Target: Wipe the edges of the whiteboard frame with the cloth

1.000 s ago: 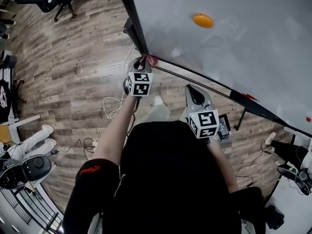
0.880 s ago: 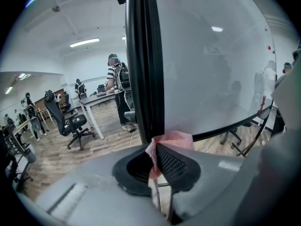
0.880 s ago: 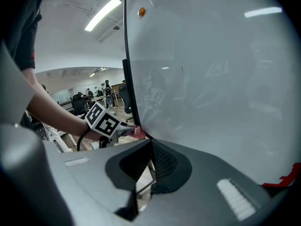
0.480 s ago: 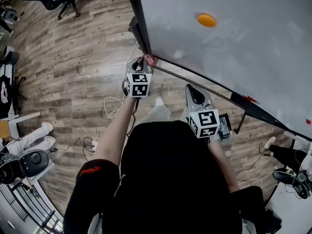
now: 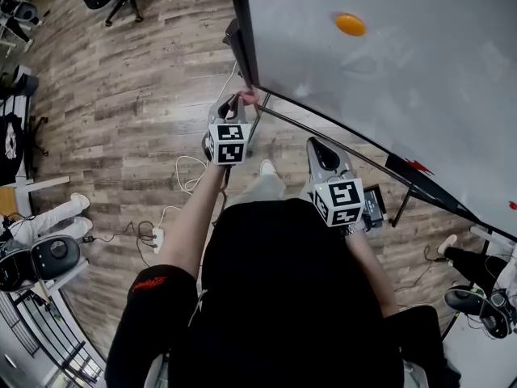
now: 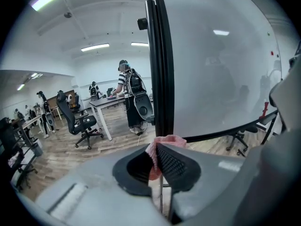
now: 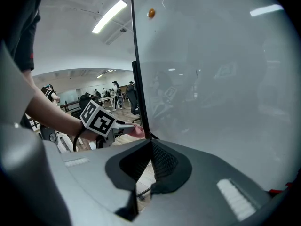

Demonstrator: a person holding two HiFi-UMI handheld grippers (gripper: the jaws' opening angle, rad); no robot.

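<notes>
cloth at lower left corner of whiteboard frame

left gripper (image 6: 157, 160) is clamped on the pink cloth (image 6: 165, 141). the cloth sits against the lower left corner of the whiteboard frame (image 6: 158, 69), where the dark upright edge meets the bottom rail. right gripper (image 7: 150, 163): jaws together, nothing between them, held near the bottom edge of the whiteboard (image 5: 388, 95) but apart from it. orange magnet (image 5: 350, 24) sits high on the board face.

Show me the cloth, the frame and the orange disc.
cloth (image 6: 164, 141), left gripper view, pink fold above the jaws
frame (image 6: 160, 69), left gripper view, dark upright edge
orange disc (image 5: 350, 24), head view, its middle
</notes>
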